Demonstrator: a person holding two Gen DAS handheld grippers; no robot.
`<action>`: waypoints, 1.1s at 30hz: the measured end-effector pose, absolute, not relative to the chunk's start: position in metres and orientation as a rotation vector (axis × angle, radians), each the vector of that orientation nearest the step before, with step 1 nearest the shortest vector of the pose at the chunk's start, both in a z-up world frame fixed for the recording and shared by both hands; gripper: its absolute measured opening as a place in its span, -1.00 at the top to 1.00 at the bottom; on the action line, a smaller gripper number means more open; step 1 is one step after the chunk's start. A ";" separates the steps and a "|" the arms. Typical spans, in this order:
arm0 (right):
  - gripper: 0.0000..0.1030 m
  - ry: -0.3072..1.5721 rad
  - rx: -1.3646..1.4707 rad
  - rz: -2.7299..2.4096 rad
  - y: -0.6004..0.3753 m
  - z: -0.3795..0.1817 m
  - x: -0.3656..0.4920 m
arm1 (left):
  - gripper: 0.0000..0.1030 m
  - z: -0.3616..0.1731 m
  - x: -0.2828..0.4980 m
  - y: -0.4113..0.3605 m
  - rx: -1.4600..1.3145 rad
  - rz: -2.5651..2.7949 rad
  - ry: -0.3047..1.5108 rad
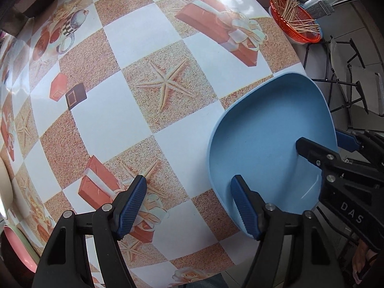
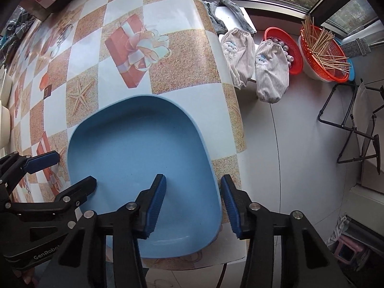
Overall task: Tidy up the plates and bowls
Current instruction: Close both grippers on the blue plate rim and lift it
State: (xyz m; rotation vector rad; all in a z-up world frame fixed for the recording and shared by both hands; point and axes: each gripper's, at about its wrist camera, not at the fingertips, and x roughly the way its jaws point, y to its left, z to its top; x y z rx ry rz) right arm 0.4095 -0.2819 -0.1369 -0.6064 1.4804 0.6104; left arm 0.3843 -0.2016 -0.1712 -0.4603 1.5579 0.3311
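- Right gripper [image 2: 193, 206] straddles the near right rim of the pale blue, rounded-square plastic plate [image 2: 141, 148]: one ribbed blue pad is inside the plate, the other outside past the bench edge. A gap shows between the outer pad and the rim, so the jaws are not yet pinching it.
- Left gripper [image 1: 189, 206] hangs spread over the bench [image 1: 134, 110], its right finger over the plate's left rim and its left finger over the bare checked tablecloth; nothing is between the pads.
- The plate lies flat at the corner of the bench, its right side right at the bench's edge, possibly just over it (the floor is directly beyond).
- It looks light and stiff, a one-piece moulded dish with a shallow raised wall. The matte surface should give the ribbed pads a fair hold, though a thin rim gripped on one side may let the plate swing or tip.
- The raised rim is the only sensible place to take hold, one pad inside the wall and one outside, as the right gripper is set up to do; the overhanging side gives the outer finger room below the lip.
- Dropping is the likely risk rather than breaking, given how near the edge it sits.
- A pink dish [image 1: 16, 249] shows at the far left of the left wrist view, probably another piece to sort.
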 end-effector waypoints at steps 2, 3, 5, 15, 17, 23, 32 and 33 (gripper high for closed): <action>0.24 1.477 -0.616 0.615 -0.278 -0.133 0.404 | -0.23 -0.170 0.386 -0.203 -0.430 0.324 1.550; 0.32 1.485 -0.608 0.623 -0.277 -0.133 0.402 | -0.09 -0.170 0.386 -0.203 -0.412 0.322 1.548; 0.34 1.493 -0.600 0.632 -0.272 -0.133 0.397 | 0.11 -0.168 0.382 -0.201 -0.399 0.301 1.540; 0.40 1.566 -0.583 0.705 -0.236 -0.141 0.324 | 0.59 -0.170 0.325 -0.166 -0.371 0.323 1.548; 0.40 1.599 -0.549 0.723 -0.227 -0.145 0.307 | 0.59 -0.172 0.308 -0.157 -0.360 0.339 1.554; 0.40 1.602 -0.594 0.765 -0.183 -0.149 0.243 | 0.58 -0.177 0.255 -0.129 -0.333 0.426 1.572; 0.40 1.638 -0.645 0.876 -0.127 -0.153 0.158 | 0.56 -0.185 0.186 -0.086 -0.374 0.559 1.592; 0.39 1.624 -0.659 0.874 -0.123 -0.152 0.152 | 0.56 -0.186 0.182 -0.083 -0.388 0.562 1.588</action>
